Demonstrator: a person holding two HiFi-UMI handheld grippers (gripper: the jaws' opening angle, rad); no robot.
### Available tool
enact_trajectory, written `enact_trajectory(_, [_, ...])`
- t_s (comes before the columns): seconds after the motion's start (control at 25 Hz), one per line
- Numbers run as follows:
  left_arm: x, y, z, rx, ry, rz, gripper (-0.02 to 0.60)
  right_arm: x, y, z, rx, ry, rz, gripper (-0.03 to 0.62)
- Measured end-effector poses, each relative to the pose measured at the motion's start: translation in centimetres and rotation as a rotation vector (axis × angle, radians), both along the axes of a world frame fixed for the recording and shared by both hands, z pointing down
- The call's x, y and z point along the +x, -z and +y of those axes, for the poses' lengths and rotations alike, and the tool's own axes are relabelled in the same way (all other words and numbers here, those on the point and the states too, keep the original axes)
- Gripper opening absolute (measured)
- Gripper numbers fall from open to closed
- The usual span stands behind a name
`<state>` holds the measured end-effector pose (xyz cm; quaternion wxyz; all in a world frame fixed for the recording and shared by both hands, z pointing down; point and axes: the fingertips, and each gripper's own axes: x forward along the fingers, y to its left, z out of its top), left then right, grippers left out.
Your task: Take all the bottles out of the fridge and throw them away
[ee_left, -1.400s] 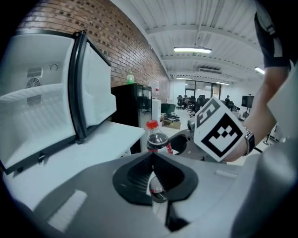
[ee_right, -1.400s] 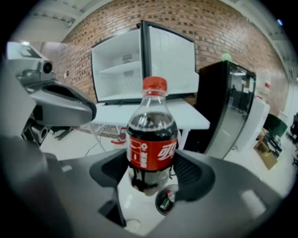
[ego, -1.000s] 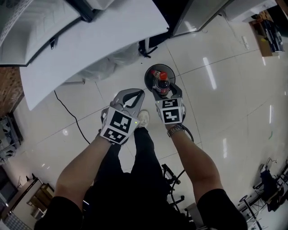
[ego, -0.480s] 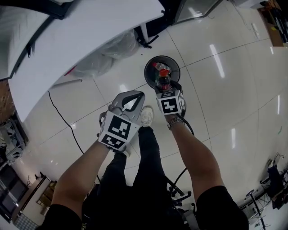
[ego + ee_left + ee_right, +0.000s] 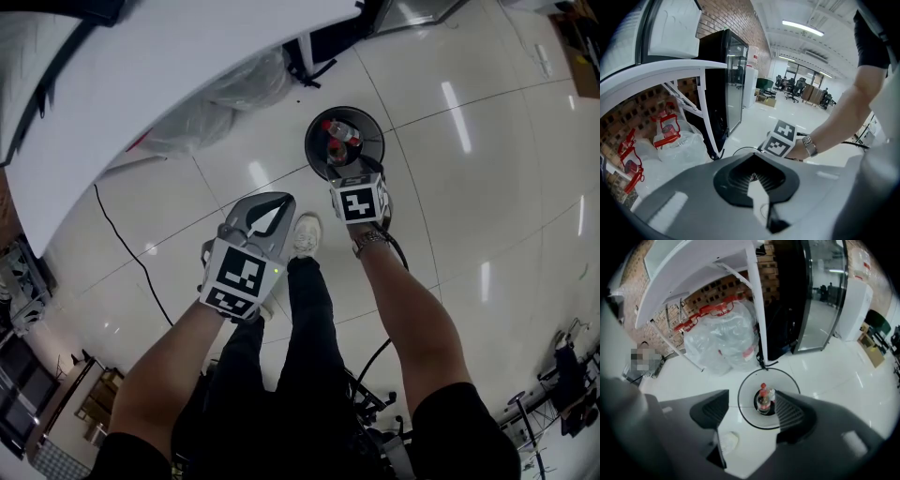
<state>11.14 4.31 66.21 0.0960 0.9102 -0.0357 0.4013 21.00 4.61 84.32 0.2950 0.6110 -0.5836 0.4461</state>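
A round black bin (image 5: 312, 150) stands on the white floor, and its rim (image 5: 740, 394) also shows in the right gripper view. Inside it lie a dark cola bottle with a red cap (image 5: 763, 399) and a clear bottle (image 5: 341, 132). My right gripper (image 5: 354, 180) hangs over the bin's near edge. Its jaws stand open and empty (image 5: 751, 411), with the bottles far below between them. My left gripper (image 5: 278, 202) is held to the left of the bin over bare floor. Its jaws are shut on nothing (image 5: 757, 176).
A white fridge door (image 5: 169, 84) stands open at the upper left. Under it lies a clear plastic bag (image 5: 724, 341). A black glass-door fridge (image 5: 820, 296) stands behind the bin. A black cable (image 5: 131, 253) runs across the floor at left. My shoe (image 5: 303, 232) is near the bin.
My right gripper carried the red-capped cola bottle over the bin and opened. The bottle has dropped into the bin. The left gripper has stayed shut and barely moved.
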Motion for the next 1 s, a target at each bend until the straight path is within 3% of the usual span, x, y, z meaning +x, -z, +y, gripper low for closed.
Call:
enact_trajectory(0.28, [0.0, 2.1, -0.5, 0.008, 0.026, 0.029, 0.003, -2.9, 2.0, 1.1, -0.011, 0.0, -0.055, 0.308])
enact_trajectory(0.6, [-0.7, 6.3, -1.2, 0.046, 0.056, 0.065, 0.003, -4.7, 6.7, 1.4, 0.035, 0.068, -0.024, 0.307])
enact_trajectory(1.0, [-4.5, 14.0, -2.4, 0.101, 0.102, 0.129, 0.003, -8.3, 18.8, -1.2, 0.176, 0.069, -0.01, 0.279])
